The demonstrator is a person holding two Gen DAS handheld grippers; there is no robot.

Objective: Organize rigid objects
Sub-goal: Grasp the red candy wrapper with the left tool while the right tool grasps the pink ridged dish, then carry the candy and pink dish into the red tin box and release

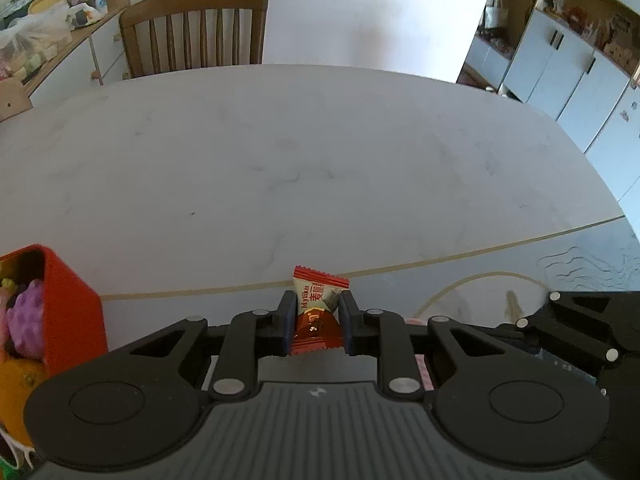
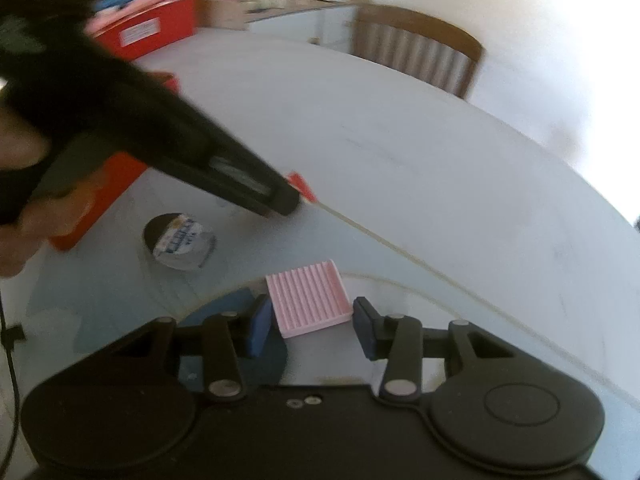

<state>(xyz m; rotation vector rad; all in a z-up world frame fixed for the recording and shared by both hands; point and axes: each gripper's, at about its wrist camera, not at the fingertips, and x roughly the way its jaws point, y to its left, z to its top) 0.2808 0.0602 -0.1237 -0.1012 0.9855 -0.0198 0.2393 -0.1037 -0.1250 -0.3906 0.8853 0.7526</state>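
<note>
left gripper clamped on a red wrapped candy, pads pressing both sides, wrapper's crimped top poking up beyond the fingertips, over the white table. orange-red bin just left, holding a purple toy. right gripper with jaws partly apart around a pink ribbed tray lying flat on the table; left pad at its edge, right pad close beside it, contact unclear in the blur. round foil-lidded cup farther left.

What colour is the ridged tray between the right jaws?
Pale pink, with parallel raised ridges across the ridged tray. It shows best in the right wrist view.
</note>
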